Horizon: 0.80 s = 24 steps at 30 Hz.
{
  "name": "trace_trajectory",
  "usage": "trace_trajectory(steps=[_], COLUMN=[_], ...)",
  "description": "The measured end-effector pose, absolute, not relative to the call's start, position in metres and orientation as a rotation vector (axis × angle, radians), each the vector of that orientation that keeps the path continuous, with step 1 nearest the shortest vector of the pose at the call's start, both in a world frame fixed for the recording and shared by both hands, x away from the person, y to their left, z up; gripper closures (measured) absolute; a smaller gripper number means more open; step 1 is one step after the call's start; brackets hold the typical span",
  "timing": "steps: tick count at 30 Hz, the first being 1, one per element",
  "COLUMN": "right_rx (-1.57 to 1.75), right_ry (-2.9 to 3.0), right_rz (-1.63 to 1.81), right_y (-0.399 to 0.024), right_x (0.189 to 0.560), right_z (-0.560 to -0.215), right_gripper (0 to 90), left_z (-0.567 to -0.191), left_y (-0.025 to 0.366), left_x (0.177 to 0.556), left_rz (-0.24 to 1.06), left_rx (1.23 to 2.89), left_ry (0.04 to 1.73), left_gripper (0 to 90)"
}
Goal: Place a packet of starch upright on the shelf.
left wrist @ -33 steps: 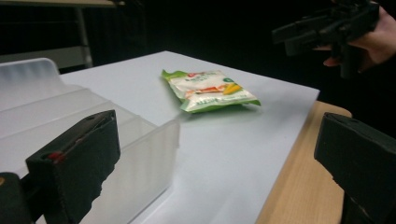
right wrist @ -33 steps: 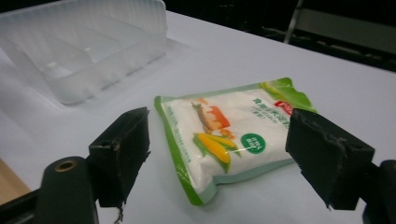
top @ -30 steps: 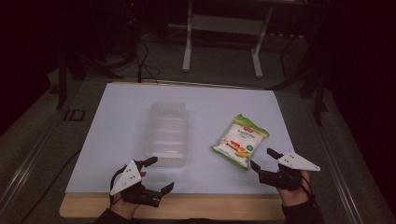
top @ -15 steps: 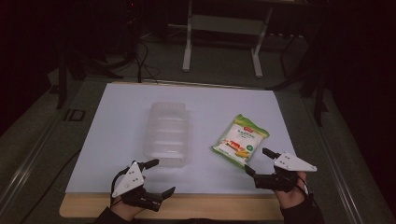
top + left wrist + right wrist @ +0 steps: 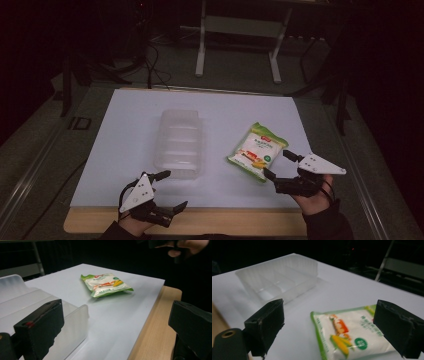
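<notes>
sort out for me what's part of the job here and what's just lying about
In the job:
- snack packet, just ahead of the open right tongs
- clear plastic tray, by the open left tongs

Lying about:
- metal stand behind the table
- floor cables

The print on the snack packet (image 5: 257,150) is too small to read from the high view, and the right gripper view cuts off its near edge. In the left gripper view, the clear plastic tray (image 5: 37,302) runs off the left edge, one black jaw hiding its near wall.
</notes>
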State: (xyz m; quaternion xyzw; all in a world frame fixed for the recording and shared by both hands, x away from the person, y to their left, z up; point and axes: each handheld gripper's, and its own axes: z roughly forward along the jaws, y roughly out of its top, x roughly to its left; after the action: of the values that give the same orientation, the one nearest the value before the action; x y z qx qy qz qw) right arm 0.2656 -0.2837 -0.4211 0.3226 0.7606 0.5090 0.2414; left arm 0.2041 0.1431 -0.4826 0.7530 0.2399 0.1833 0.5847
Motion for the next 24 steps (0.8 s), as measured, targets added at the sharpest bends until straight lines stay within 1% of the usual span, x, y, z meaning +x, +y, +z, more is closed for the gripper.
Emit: trace_trajectory(steps=[5, 7, 15, 18, 20, 24], right_rx=[0.878, 0.889, 0.941, 0.958, 0.971, 0.972], right_ry=[2.083, 2.086, 2.063, 2.067, 2.062, 2.069], right_rz=[1.383, 1.378, 1.379, 1.382, 1.389, 1.379], right_y=[-0.286, -0.287, -0.301, -0.308, -0.312, -0.317], right_x=[0.277, 0.283, 0.308, 0.317, 0.323, 0.333], right_z=[-0.415, -0.412, -0.405, -0.404, -0.404, -0.406], right_gripper=[9.9, 12.0, 13.4, 18.8, 18.9, 18.9], left_z=[-0.483, -0.483, -0.483, -0.483, -0.483, -0.484], left_y=[0.143, 0.143, 0.143, 0.143, 0.144, 0.143], left_x=[0.204, 0.204, 0.204, 0.204, 0.204, 0.204], left_rz=[0.425, 0.426, 0.415, 0.416, 0.432, 0.422], left_rx=[1.749, 1.748, 1.752, 1.748, 1.744, 1.752], left_ry=[0.558, 0.553, 0.555, 0.551, 0.549, 0.55], left_gripper=[0.6, 0.6, 0.6, 0.6, 0.6, 0.6])
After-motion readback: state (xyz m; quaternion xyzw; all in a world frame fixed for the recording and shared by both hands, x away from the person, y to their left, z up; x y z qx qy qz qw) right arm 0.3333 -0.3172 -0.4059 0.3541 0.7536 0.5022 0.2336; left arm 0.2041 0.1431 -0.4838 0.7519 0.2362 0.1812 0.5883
